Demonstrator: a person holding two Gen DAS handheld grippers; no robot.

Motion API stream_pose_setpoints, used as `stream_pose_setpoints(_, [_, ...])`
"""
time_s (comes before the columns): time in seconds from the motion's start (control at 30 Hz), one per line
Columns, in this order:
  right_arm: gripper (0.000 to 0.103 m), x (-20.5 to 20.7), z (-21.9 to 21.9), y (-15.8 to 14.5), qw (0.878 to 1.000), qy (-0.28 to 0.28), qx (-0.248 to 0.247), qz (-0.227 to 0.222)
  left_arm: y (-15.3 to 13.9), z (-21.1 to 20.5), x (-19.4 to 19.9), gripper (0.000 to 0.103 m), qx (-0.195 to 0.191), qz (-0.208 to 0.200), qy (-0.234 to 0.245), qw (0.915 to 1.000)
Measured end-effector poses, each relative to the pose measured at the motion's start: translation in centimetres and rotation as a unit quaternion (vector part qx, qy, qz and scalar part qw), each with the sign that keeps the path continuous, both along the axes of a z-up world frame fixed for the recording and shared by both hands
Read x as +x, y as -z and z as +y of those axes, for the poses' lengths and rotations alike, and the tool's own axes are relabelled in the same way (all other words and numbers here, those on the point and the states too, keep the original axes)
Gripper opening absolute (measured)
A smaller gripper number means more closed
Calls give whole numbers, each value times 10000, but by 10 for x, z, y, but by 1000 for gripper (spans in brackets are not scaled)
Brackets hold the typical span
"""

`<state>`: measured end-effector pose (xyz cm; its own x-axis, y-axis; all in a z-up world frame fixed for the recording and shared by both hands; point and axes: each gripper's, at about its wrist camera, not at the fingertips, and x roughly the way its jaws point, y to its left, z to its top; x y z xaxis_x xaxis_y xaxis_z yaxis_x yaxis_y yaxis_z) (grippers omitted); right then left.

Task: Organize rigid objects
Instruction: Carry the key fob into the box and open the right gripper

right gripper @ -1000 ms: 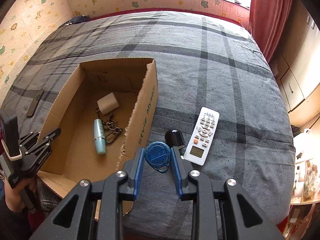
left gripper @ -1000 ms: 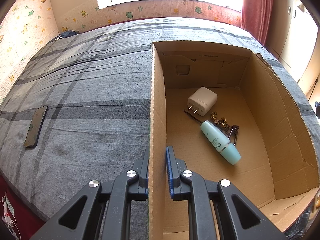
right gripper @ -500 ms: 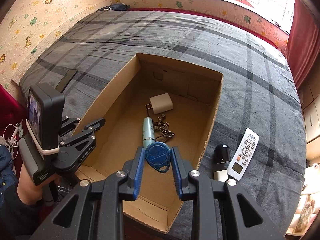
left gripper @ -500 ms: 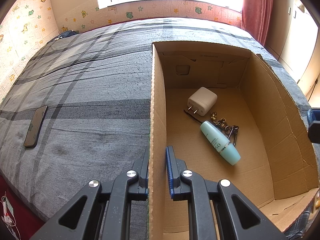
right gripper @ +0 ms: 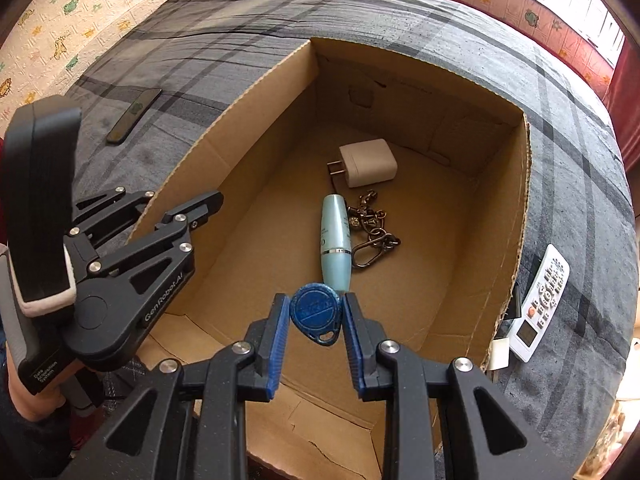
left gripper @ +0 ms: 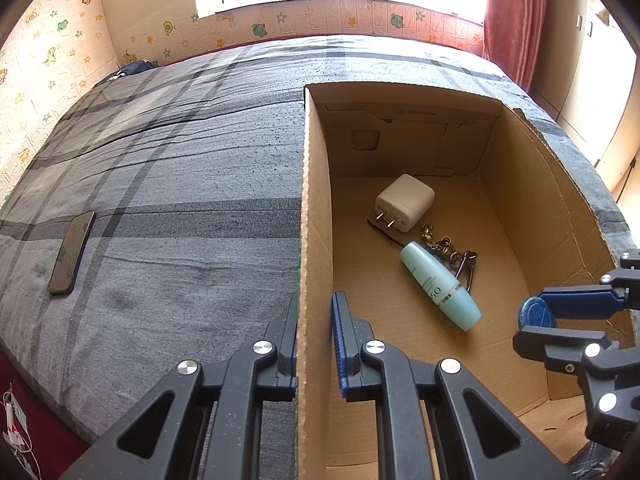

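Note:
An open cardboard box (left gripper: 316,200) lies on the bed. My left gripper (left gripper: 316,320) is shut on its left wall, one finger outside and one inside. On the box floor are a white charger (left gripper: 406,202), a teal bottle (left gripper: 438,284) and a metal keychain (left gripper: 452,252). My right gripper (right gripper: 314,320) is shut on a blue key fob (right gripper: 316,312) and hangs over the near end of the box (right gripper: 524,200), just in front of the teal bottle (right gripper: 336,236). In the left wrist view the right gripper (left gripper: 536,322) enters from the right with the fob (left gripper: 536,314).
The bed has a grey plaid cover (left gripper: 160,180). A dark phone (left gripper: 72,252) lies on it left of the box. A white remote (right gripper: 542,304) lies right of the box, with a dark object half hidden behind the wall. A hand (right gripper: 24,396) holds the left gripper.
My right gripper carried the blue fob leftward from beside the remote to over the box's inside, and lower. It now shows in the left wrist view. The left gripper stayed put.

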<state>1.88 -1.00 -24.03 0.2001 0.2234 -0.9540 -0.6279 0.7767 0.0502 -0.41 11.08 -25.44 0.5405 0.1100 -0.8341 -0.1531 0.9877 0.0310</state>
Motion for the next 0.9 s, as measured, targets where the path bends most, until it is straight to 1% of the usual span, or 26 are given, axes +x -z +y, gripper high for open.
stream_pose_setpoints(0.23, [28, 6, 6, 27, 9992, 5, -217, 332, 0, 0, 0, 14, 10, 1, 2, 10000])
stream_pose_setpoints(0.47, [28, 9, 5, 43, 9985, 63, -290, 464, 0, 0, 0, 14, 13, 4, -2, 10000])
stream_pose_setpoints(0.8, [29, 13, 5, 44, 9987, 110, -195, 450, 0, 0, 0, 14, 26, 3, -2, 10000])
stream_pose_setpoints(0.87, [30, 10, 5, 41, 9988, 87, -184, 442, 0, 0, 0, 14, 22, 5, -3, 10000])
stream_pose_setpoints(0.9, [35, 10, 5, 41, 9988, 65, -178, 442, 0, 0, 0, 14, 29, 4, -1, 10000])
